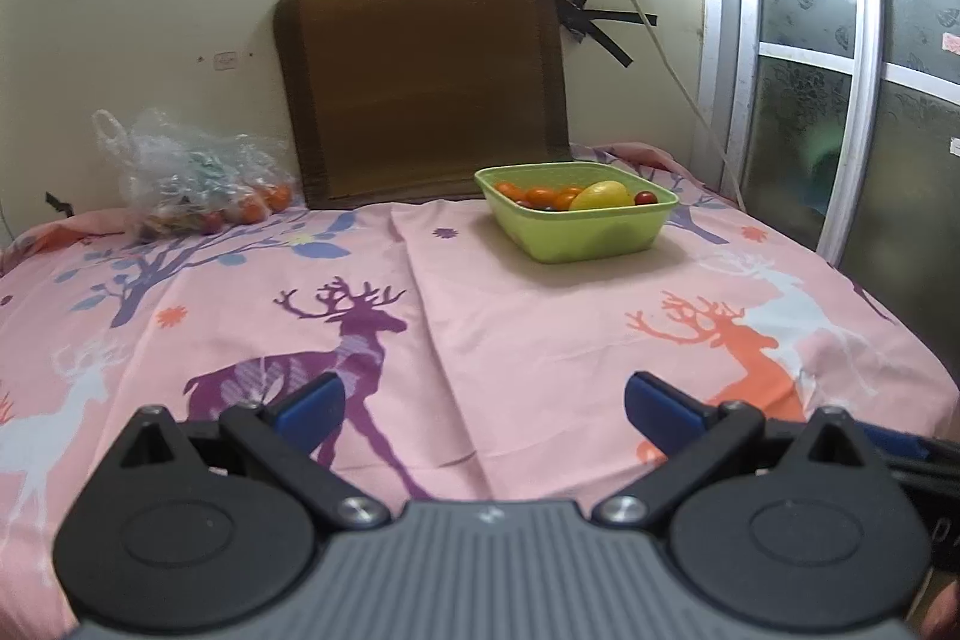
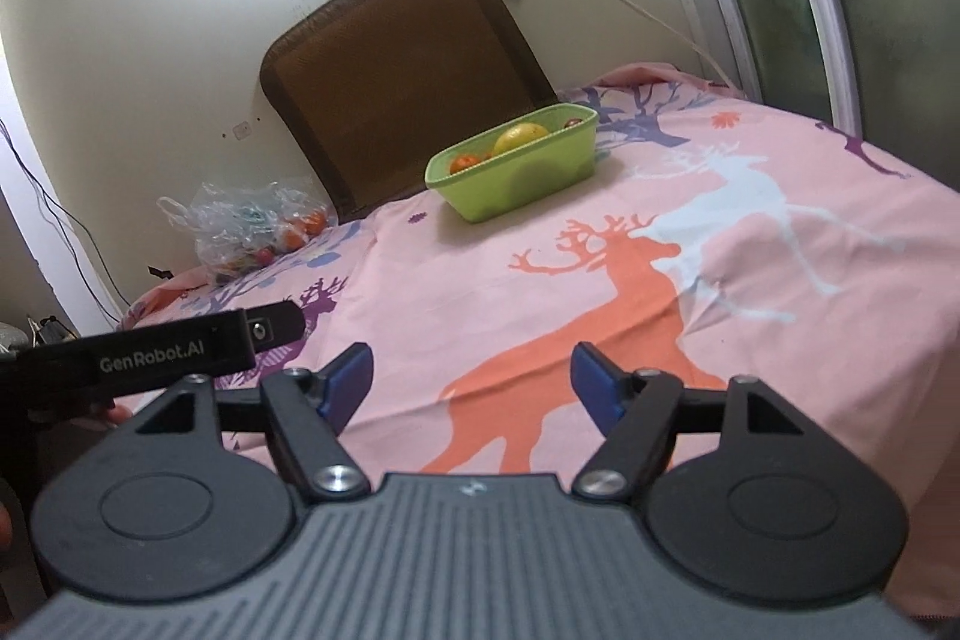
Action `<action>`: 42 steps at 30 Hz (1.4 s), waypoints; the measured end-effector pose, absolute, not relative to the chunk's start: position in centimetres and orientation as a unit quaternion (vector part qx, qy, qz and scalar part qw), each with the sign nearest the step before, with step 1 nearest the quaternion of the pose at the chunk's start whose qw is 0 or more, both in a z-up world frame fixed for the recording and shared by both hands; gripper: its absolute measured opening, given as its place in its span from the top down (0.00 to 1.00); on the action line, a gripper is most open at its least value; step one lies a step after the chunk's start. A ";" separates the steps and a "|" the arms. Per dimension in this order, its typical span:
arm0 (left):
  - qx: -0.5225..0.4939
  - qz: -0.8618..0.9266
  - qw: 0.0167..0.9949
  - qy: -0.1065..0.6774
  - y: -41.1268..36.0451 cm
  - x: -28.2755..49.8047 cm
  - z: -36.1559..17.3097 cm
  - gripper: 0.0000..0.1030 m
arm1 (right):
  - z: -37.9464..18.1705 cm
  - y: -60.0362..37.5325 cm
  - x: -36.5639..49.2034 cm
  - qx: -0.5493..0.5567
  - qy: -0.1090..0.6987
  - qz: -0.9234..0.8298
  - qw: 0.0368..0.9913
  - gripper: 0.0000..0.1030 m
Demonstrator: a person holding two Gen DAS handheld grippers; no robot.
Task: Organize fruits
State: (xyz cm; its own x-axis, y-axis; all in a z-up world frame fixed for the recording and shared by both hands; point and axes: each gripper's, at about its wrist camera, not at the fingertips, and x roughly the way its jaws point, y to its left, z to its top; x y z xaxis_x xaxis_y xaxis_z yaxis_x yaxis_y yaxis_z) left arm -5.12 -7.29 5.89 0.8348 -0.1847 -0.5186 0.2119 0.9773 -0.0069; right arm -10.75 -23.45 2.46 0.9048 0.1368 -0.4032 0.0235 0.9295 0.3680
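Note:
A green basket (image 1: 594,235) stands at the back of the table and holds a yellow fruit (image 1: 602,195) and several small orange and red fruits. It also shows in the right wrist view (image 2: 522,184). A clear plastic bag (image 1: 180,172) with more small fruits lies at the back left, also in the right wrist view (image 2: 252,226). My left gripper (image 1: 483,409) is open and empty, low over the near part of the cloth. My right gripper (image 2: 471,379) is open and empty near the front edge. The left gripper's body (image 2: 150,349) shows at its left.
A pink deer-print cloth (image 1: 480,316) covers the table. A brown cushion (image 1: 420,82) leans on the back wall. A white cable (image 1: 660,40) hangs from a wall socket at the right. A frosted glass door (image 1: 840,70) stands beside the table's right edge.

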 end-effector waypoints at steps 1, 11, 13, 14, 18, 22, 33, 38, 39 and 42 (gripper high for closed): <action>0.028 -0.100 0.958 0.267 -7.2 -5.2 5.9 0.00 | 2.5 -23.4 -10.8 0.186 0.215 0.030 0.958 0.27; 0.080 -0.068 0.960 0.258 -7.4 -5.9 5.2 0.00 | 2.4 -22.6 -10.5 0.187 0.219 0.042 0.957 0.24; 0.082 -0.071 0.960 0.259 -7.5 -6.0 5.0 0.00 | 2.4 -22.6 -10.5 0.187 0.219 0.041 0.957 0.24; 0.084 -0.072 0.959 0.260 -7.7 -6.0 5.0 0.00 | 2.4 -22.6 -10.5 0.187 0.219 0.041 0.957 0.23; 0.092 -0.073 0.957 0.264 -7.9 -5.9 4.7 0.00 | 2.3 -22.9 -10.5 0.190 0.221 0.040 0.956 0.23; 0.095 -0.071 0.955 0.273 -8.1 -5.7 4.4 0.00 | 2.1 -23.1 -10.4 0.197 0.224 0.039 0.954 0.22; 0.087 -0.053 0.952 0.288 -7.6 -5.3 4.1 0.00 | 2.0 -23.4 -10.4 0.203 0.229 0.045 0.951 0.22; 0.087 -0.050 0.952 0.291 -7.4 -5.1 3.9 0.00 | 1.9 -23.5 -10.3 0.206 0.231 0.045 0.950 0.22; 0.087 -0.049 0.951 0.292 -7.4 -5.1 3.9 0.00 | 1.9 -23.5 -10.3 0.206 0.231 0.044 0.950 0.22; 0.087 -0.047 0.951 0.293 -7.4 -5.0 3.9 0.00 | 1.9 -23.6 -10.2 0.207 0.232 0.044 0.949 0.21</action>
State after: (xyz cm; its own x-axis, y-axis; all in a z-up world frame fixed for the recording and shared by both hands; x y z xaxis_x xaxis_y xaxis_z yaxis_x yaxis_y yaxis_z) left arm -5.00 -7.39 3.88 0.8239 -0.0386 -0.5655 0.1410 0.9803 0.1384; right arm -10.24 -23.56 1.88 0.8884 0.1792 -0.4226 0.0134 0.9102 0.4140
